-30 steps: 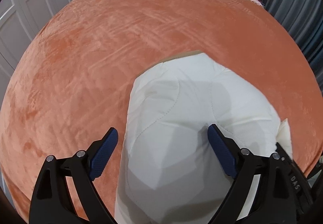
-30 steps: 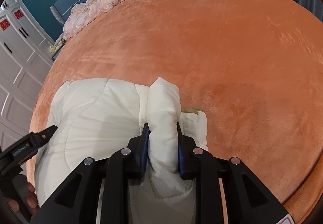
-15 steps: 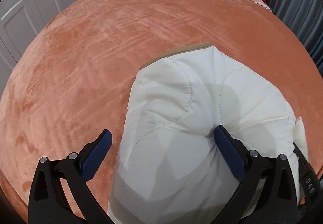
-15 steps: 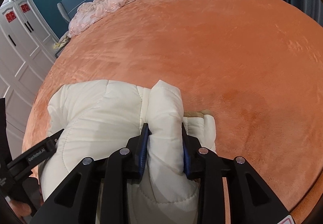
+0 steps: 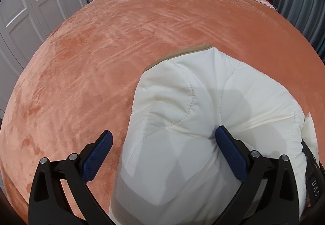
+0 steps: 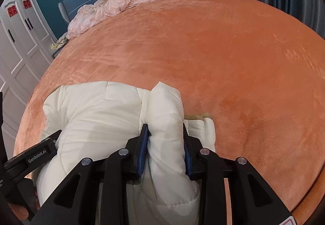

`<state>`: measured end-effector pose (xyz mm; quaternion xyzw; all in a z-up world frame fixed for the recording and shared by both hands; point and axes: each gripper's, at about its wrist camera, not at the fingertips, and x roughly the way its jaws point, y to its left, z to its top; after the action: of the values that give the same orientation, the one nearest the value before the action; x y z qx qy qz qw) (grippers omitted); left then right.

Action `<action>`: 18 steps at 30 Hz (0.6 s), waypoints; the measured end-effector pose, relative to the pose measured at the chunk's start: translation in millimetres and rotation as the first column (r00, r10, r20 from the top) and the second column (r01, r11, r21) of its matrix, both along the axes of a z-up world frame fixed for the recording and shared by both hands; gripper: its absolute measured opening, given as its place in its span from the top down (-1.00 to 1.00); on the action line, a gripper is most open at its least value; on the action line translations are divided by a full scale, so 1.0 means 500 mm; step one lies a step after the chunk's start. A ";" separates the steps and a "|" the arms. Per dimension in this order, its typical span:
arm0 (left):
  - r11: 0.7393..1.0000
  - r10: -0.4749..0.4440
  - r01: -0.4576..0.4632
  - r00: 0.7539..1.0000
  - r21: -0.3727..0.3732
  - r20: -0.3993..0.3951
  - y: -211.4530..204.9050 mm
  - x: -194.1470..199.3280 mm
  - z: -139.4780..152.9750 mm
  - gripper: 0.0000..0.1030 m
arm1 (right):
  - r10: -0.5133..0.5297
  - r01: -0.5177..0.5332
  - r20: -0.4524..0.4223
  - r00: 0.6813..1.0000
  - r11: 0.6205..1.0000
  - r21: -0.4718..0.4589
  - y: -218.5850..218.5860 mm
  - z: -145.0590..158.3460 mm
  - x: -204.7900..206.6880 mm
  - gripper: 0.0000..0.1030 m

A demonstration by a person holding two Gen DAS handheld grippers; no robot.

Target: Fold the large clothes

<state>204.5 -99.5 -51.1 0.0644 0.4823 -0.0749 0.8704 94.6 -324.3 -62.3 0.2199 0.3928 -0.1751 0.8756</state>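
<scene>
Lighting: even, soft indoor light, fairly bright, in both my wrist views. Shadows: grey overlapping patches on the white padded garment (image 5: 203,123) at lower centre, cast near my left tongs (image 5: 162,139). Glare: none; the orange bedspread (image 6: 223,52) shows only a mild sheen. Distortion: strong fisheye bulge, black vignette in all corners. Focus: sharp centrally, softer toward the rim.

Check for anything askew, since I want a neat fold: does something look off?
The white padded garment is bunched, not flat: a ridge stands pinched in the right gripper, a tan edge pokes out beside it.
</scene>
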 end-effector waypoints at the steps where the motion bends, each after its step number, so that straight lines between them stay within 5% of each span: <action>1: 1.000 -0.001 0.001 1.000 -0.002 0.001 0.001 -0.001 0.002 -0.91 | -0.001 0.001 0.010 1.000 1.000 0.005 -0.001 0.002 -0.004 0.41; 7: 0.992 -0.022 0.014 0.998 -0.122 -0.062 0.051 -0.020 0.025 -0.91 | -0.033 0.022 0.070 0.997 0.988 0.151 -0.039 0.030 -0.068 0.11; 9: 0.968 -0.021 -0.015 0.990 -0.250 -0.141 0.097 -0.030 0.027 -0.91 | -0.054 0.048 0.049 0.997 0.991 0.127 -0.039 0.039 -0.096 -0.48; 12: 0.909 -0.019 -0.084 0.970 -0.408 -0.242 0.159 -0.053 0.015 -0.91 | -0.045 0.034 0.072 0.996 0.987 0.154 -0.045 0.039 -0.144 -0.50; 18: 0.836 -0.071 -0.098 0.956 -0.540 -0.284 0.210 -0.117 0.003 -0.91 | -0.004 -0.027 0.101 0.995 0.951 0.309 -0.051 0.011 -0.197 -0.50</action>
<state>146.2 5.6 -49.5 -0.2027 0.5641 -0.2125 0.7717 -3.9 -349.9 -56.7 0.3609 0.3720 -0.0948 0.8499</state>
